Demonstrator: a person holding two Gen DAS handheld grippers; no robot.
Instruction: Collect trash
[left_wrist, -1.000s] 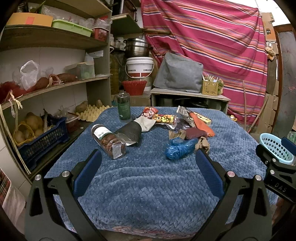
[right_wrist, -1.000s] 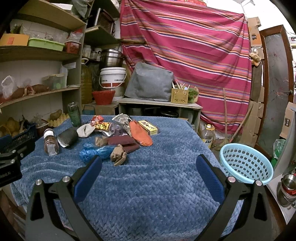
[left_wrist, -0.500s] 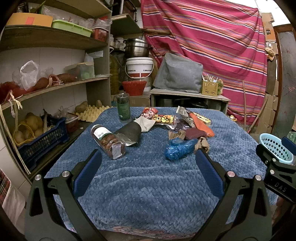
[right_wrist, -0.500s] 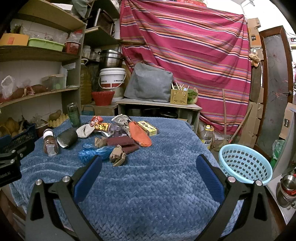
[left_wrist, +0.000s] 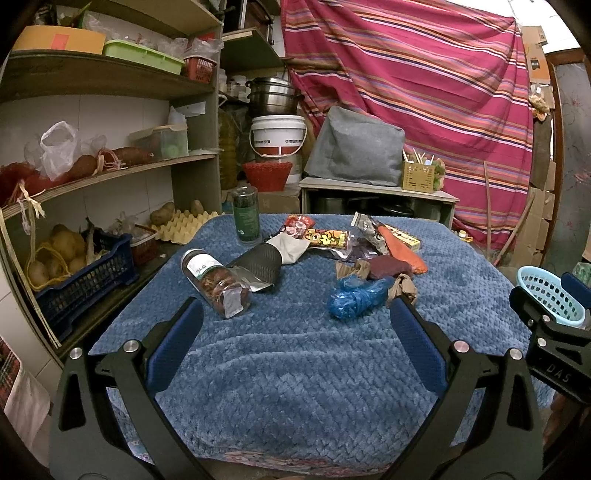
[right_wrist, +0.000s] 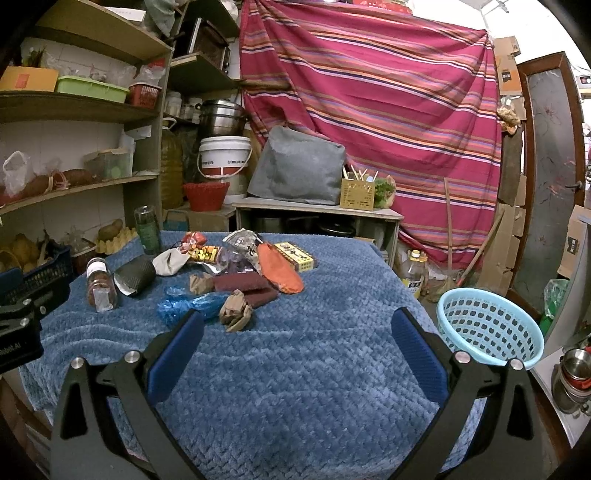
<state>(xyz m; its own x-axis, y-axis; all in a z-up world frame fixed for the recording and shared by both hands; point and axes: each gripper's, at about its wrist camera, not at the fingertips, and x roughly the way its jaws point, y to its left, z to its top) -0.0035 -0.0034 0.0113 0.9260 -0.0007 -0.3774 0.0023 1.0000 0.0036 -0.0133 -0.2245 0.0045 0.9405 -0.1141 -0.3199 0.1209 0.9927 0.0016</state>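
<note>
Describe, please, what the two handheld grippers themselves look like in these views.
Both match: the left gripper and right gripper each have two black angular arms with cut-out windows, silver round bolts at the joints, and flat blue pads on the inner faces. The left view also shows the right gripper's black body with pale lettering, apparently "DAS". No cables or sleeves are visible.
</note>
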